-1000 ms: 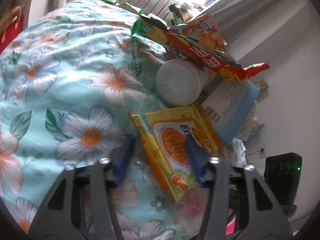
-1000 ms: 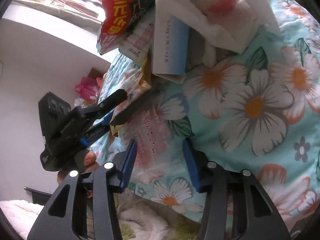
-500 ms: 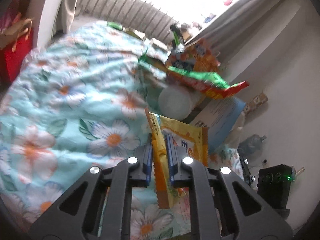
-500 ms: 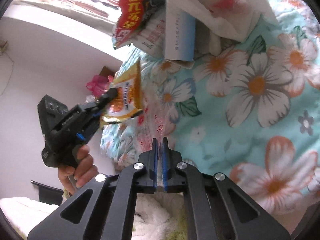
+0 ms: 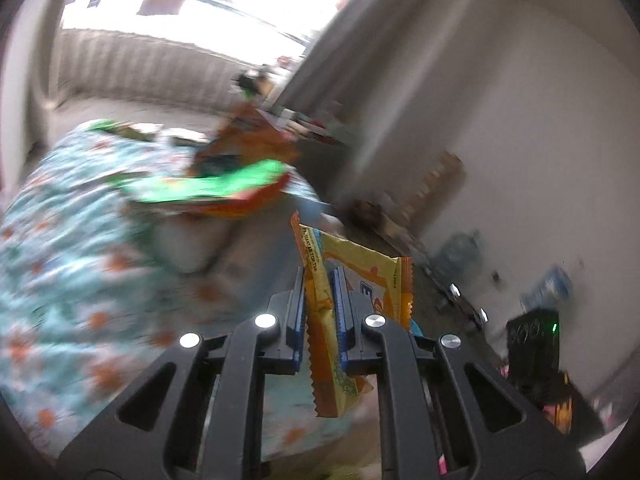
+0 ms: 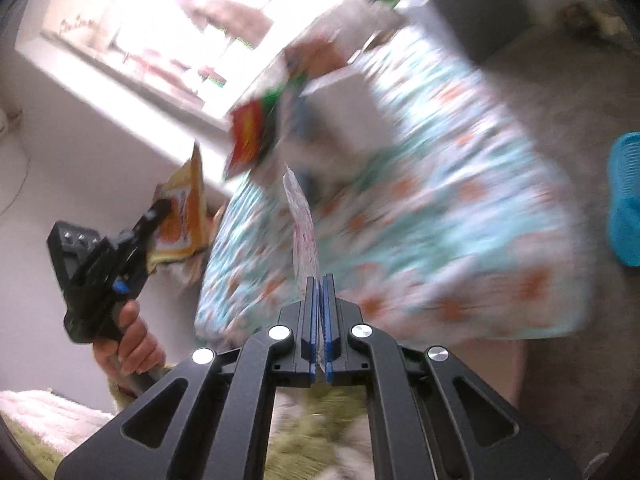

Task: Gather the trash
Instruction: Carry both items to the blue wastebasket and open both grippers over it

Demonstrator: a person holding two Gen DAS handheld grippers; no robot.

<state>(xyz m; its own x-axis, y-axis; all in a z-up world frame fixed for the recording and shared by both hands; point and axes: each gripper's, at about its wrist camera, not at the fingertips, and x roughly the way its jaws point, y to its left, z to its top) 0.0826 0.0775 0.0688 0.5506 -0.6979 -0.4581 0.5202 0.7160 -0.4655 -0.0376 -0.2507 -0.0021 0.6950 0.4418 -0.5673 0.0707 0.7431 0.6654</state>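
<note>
My left claw [image 5: 319,285] is clamped on a yellow-orange snack wrapper [image 5: 352,280], lifted clear of the floral bedspread [image 5: 60,264]; only a blue "E" and tiny "SNACK" can be read. My right claw [image 6: 318,292] is pinched tight on a thin pink-printed wrapper [image 6: 303,232], its writing too blurred to read

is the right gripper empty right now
No, the right gripper has its jaws shut on a thin pink-and-white wrapper that sticks up from between them.
</note>
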